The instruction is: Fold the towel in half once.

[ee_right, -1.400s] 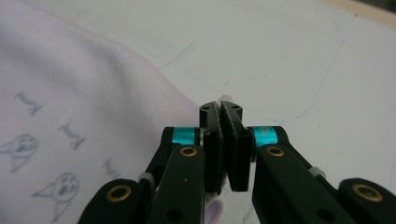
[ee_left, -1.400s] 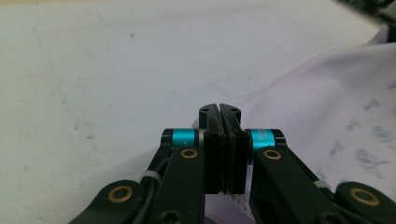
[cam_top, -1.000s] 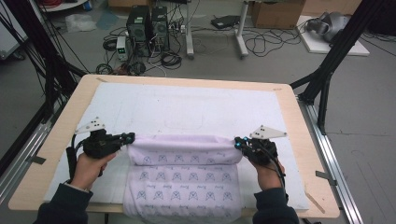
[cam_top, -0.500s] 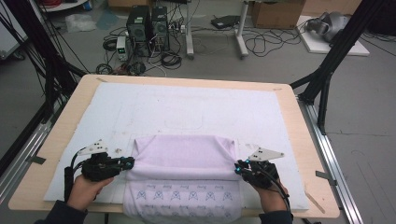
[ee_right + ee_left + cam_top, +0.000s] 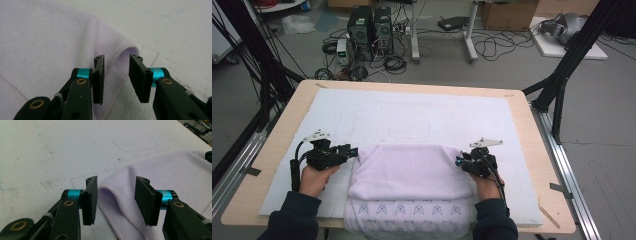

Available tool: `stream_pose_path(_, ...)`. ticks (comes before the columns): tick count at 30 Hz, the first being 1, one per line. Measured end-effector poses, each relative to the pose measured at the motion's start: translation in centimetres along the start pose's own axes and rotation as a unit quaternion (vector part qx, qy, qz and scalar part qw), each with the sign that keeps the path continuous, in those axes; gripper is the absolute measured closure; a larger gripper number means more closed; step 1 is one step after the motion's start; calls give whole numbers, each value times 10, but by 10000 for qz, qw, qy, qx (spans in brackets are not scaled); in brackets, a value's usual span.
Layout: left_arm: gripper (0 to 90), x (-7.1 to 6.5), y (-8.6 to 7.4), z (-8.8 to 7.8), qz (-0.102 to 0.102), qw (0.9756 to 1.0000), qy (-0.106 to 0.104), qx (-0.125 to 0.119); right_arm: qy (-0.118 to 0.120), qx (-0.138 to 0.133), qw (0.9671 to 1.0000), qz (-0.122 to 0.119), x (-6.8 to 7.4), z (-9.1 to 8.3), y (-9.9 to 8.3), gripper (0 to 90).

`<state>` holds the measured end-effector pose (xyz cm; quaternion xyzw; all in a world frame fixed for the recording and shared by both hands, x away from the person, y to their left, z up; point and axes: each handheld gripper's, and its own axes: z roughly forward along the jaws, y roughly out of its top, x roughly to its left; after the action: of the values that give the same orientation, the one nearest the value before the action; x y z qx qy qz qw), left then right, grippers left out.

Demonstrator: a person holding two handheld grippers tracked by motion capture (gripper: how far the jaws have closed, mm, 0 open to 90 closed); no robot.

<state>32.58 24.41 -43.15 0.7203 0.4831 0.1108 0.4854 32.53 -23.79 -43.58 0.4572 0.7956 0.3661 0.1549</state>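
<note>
Between each tool's just-opened jaws lies a corner of the lilac towel (image 5: 409, 170).

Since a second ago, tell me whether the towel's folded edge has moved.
Yes. The lavender towel had its folded edge drawn nearer the table's near edge, covering more patterned rows.

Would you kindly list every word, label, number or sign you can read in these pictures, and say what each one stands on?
No readable text anywhere.
Lilac towel: its near strip carries a row of small crossed emblems, a pattern, not letters.
White mat: faint pen outlines, no writing.
Computer towers on the floor: any labels are too small and blurred to read.
</note>
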Motion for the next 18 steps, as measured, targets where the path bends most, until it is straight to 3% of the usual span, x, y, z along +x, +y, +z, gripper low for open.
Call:
stream_pose_path(2,543,1,-1,0,52,10000,11,-14,132,-43,9999,17,-1,6,2,698)
stream_pose_path(3,544,2,-2,-1,34,10000,15,-27,221,-35,9997,-17,0,8,2,774)
stream_pose_path(4,545,2,-3,-1,7,10000,24,-36,162,45,9998,-147,2,9,2,859)
stream_pose_path(6,544,3,-3,-1,-26,10000,9,-49,-203,83,9988,-428,4,8,4,870)
stream_pose_path(8,545,3,-4,-1,-36,10000,-11,-72,-585,-9,9971,-482,0,4,5,872)
stream_pose_path(10,545,3,-4,-1,-55,9999,-37,-80,-611,-105,9974,-367,-4,2,3,871)
stream_pose_path(12,549,2,-4,0,-47,9999,-72,-65,-664,-57,9967,-469,-1,3,3,862)
stream_pose_path(15,566,1,-5,4,-14,9999,-135,-36,-1057,-93,9926,-589,3,2,4,757)
stream_pose_path(18,586,-1,-5,10,1,9998,-202,12,-1029,-166,9936,-432,0,-1,3,690)
